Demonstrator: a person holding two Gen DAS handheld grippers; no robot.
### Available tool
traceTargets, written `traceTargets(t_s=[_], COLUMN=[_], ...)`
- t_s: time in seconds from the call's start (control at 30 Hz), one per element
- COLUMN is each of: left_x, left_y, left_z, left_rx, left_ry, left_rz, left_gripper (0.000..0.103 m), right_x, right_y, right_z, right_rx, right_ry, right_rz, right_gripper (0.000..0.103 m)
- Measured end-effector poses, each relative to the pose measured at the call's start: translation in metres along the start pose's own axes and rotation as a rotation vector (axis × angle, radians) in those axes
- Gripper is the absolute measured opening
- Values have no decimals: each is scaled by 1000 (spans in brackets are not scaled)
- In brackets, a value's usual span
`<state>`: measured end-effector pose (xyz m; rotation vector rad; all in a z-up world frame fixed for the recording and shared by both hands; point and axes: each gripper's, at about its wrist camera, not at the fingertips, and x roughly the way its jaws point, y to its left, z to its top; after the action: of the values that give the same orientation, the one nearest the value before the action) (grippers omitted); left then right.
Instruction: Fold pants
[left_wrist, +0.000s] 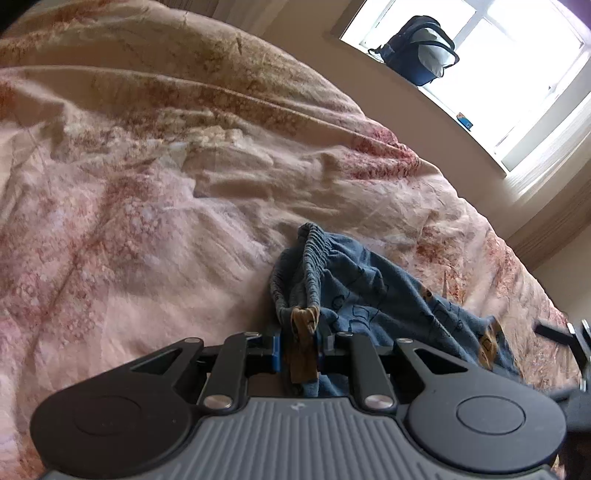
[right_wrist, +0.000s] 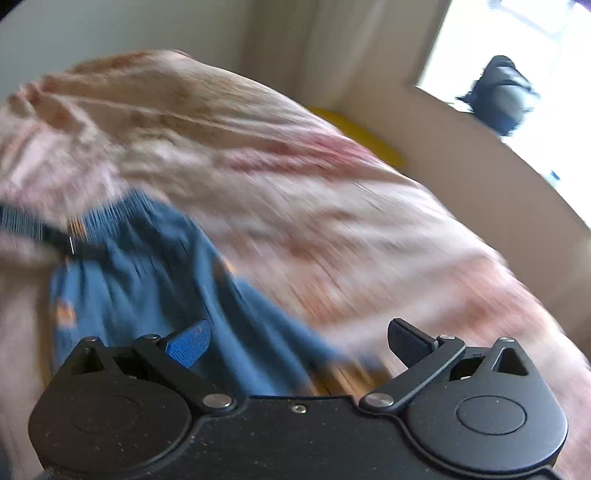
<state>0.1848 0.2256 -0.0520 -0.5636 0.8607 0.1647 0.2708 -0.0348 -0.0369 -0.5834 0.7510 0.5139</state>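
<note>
The left claw (left_wrist: 303, 345) is pressed together on the waistband end of the blue pants (left_wrist: 373, 295), a tan tag caught between its pads, the cloth running away to the right across the bed (left_wrist: 147, 221). The right claw (right_wrist: 299, 341), nearer the other end, is spread wide with nothing in it, the pants (right_wrist: 147, 280) lying to its near left, blurred; a dark bag (left_wrist: 419, 50) sits at the far window.

A home bedroom: floral bedspread (left_wrist: 147, 192), bright window (left_wrist: 517, 55), curtains (right_wrist: 295, 55).

Blue pants (left_wrist: 373, 291) w/ tan patches; pink floral bedspread (left_wrist: 147, 206); navy bag (left_wrist: 417, 51).
</note>
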Motion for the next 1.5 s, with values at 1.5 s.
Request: traceTargets(t_s=[1.5], left_x=[-27], left_y=[-339], left_z=[-236], left_rx=[1102], left_ry=[-144], left_rz=[-162], left_gripper=[17], right_x=[-182], right_y=[-143], right_z=[-237], right_rx=[736], right_ry=[-179], right_rz=[-421], right_gripper=[102])
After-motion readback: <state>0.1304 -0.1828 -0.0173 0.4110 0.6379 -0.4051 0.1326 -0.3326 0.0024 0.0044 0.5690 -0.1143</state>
